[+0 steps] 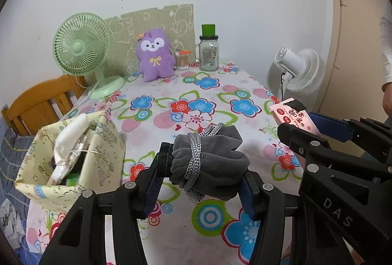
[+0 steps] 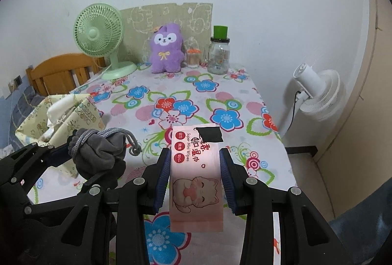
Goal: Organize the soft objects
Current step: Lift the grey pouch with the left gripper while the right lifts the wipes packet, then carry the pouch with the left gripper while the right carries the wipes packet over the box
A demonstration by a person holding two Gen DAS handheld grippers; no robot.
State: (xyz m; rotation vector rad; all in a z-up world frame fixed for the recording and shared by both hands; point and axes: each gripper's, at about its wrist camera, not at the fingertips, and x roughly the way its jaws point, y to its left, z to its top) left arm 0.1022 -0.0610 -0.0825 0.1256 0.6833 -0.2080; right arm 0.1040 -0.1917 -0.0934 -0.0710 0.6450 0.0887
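Gripping grey pouch (image 1: 208,159), left claw (image 1: 203,167) is angling down over table (image 1: 220,93). Right claw (image 2: 196,174) is clamping wipes pack (image 2: 196,179), same tilt.

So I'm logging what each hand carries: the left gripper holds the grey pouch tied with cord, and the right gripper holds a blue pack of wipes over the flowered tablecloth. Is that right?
Nearly. The pack of wipes is pink, not blue; only the pads gripping it are blue, as the right wrist view shows. The rest stands: the left gripper holds the grey pouch tied with cord, and the right gripper holds the pack over the flowered tablecloth.
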